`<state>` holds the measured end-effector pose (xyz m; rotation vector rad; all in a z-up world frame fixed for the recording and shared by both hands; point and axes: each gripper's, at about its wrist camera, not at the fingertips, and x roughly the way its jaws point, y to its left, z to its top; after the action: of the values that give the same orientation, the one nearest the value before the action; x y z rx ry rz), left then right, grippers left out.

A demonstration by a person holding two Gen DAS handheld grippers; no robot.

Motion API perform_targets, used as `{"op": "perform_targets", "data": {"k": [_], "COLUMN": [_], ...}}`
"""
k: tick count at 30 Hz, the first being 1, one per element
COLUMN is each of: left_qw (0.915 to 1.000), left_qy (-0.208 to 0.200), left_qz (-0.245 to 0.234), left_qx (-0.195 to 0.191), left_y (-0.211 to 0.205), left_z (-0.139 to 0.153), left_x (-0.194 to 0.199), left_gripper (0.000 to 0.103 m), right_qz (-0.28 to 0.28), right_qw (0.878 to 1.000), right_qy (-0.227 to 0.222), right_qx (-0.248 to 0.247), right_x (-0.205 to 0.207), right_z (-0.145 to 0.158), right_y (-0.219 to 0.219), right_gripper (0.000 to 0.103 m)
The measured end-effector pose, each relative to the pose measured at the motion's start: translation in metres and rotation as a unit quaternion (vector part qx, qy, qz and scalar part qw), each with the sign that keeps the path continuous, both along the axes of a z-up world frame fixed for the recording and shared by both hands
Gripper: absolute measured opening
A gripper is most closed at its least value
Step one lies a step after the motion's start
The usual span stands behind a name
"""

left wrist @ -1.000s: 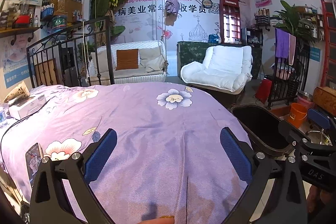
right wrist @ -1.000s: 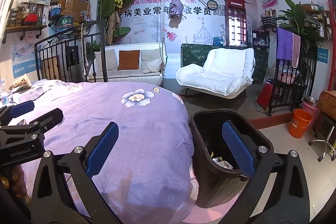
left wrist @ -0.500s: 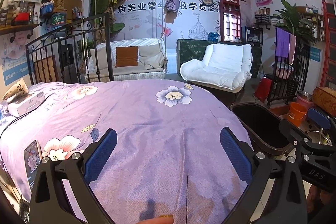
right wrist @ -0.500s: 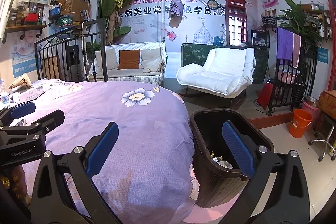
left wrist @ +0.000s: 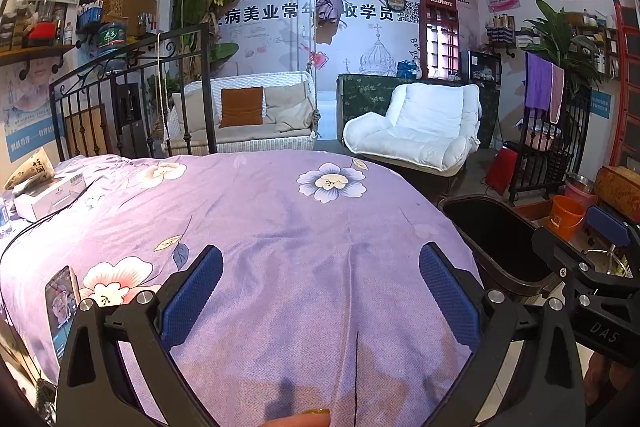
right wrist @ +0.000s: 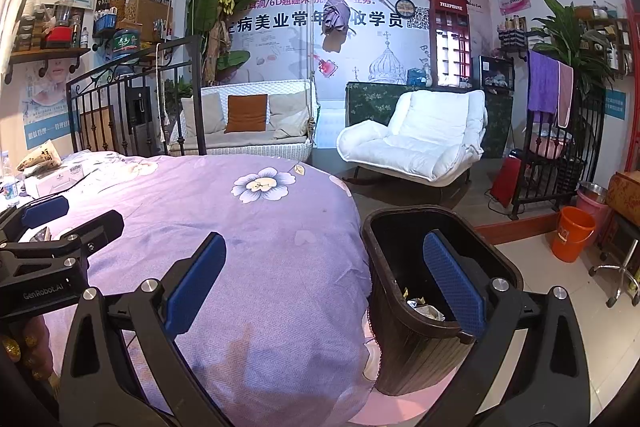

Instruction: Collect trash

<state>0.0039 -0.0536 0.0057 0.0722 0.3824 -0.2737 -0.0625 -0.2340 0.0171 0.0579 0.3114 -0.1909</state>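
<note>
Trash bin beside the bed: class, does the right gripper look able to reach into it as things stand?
Probably yes. The right gripper is open and empty, the trash bin stands lidless just off the purple bedspread, and nothing lies between them.

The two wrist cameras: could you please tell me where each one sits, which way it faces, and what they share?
Left wrist: on the left gripper, open above the purple bedspread, facing the white armchair; a fingertip shows at the bottom edge.
Right wrist: on the right gripper, open over the bed edge and trash bin; the left gripper shows at left.
Shared: bedspread, bin, armchair.
</note>
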Motion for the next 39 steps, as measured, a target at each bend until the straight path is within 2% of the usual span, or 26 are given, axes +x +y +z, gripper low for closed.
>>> {"op": "perform_targets", "data": {"k": [39], "left_qw": [0.9999], "left_qy": [0.008], "left_qz": [-0.006], "left_qx": [-0.003], "left_y": [-0.010], "left_z": [-0.004], "left_x": [-0.005], "left_gripper": [0.098], "right_qz": [0.001], "right_qw": [1.000], "right_qy": [0.001], "right_qx": [0.003], "right_x": [0.003], "right_z": [-0.004], "right_y": [0.002], "right_gripper": [0.098]}}
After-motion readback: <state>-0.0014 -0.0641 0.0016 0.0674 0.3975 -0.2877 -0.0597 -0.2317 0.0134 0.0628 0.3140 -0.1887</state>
